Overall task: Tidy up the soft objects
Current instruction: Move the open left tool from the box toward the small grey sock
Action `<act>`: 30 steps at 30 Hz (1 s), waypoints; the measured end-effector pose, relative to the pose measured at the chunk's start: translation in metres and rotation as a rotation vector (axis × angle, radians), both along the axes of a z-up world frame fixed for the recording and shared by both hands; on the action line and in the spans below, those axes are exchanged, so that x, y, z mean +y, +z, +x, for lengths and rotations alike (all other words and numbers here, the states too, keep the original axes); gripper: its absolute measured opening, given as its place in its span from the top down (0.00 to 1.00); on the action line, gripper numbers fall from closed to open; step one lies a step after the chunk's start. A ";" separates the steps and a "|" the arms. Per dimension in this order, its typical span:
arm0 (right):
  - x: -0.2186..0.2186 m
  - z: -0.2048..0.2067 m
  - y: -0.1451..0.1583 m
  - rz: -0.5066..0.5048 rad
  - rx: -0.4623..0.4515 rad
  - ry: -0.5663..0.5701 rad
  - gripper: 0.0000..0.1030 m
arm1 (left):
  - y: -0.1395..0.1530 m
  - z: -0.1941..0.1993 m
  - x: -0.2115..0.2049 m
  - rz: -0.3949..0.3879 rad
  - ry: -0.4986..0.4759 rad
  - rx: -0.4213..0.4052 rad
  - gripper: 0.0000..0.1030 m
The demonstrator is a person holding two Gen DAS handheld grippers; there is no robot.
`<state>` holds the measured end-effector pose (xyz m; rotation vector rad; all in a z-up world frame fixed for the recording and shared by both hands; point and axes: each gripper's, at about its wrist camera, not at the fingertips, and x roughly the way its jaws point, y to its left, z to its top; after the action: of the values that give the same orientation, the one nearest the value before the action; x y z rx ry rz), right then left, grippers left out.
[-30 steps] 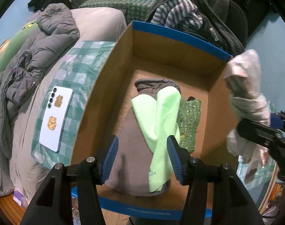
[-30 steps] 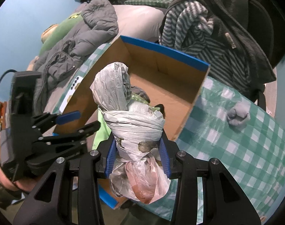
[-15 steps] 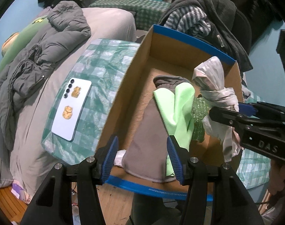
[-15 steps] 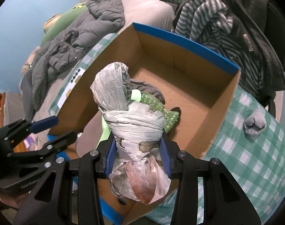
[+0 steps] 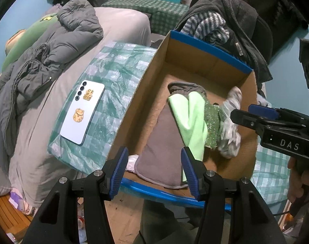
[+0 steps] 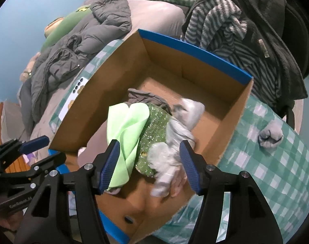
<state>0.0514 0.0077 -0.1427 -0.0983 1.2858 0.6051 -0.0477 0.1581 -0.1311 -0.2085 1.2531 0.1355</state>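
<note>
Right wrist view: the right gripper [image 6: 149, 162] hangs over the cardboard box [image 6: 195, 49], jaws spread, the plastic bag bundle [image 6: 174, 142] lying inside beside 2 green cloths; the left gripper [image 5: 154, 171] waits open.

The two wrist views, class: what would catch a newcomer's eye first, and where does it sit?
The open cardboard box with blue-edged rims fills the middle. Inside lie a lime-green cloth, a glittery green piece and a blurred pale plastic bag beneath the open right gripper. A white phone rests on the checked cover left of the box.
</note>
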 end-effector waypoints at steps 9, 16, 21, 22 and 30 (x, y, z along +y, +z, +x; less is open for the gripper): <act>-0.037 -0.004 0.015 0.013 -0.016 -0.035 0.40 | 0.015 0.000 -0.020 0.000 -0.024 -0.025 0.45; -0.077 -0.005 0.022 0.020 -0.018 -0.095 0.40 | 0.022 0.007 -0.050 0.004 -0.076 -0.033 0.45; -0.104 -0.006 0.025 0.017 -0.021 -0.139 0.39 | 0.027 0.015 -0.075 0.007 -0.125 -0.041 0.45; -0.110 -0.006 0.026 0.016 -0.021 -0.149 0.39 | 0.028 0.016 -0.080 0.006 -0.135 -0.043 0.45; -0.156 -0.010 0.031 0.011 -0.026 -0.235 0.39 | 0.032 0.029 -0.124 0.005 -0.214 -0.053 0.45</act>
<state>0.0414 -0.1484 -0.1117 0.0538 1.2472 0.4078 -0.0187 0.0346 -0.0991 -0.0719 1.2142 -0.0509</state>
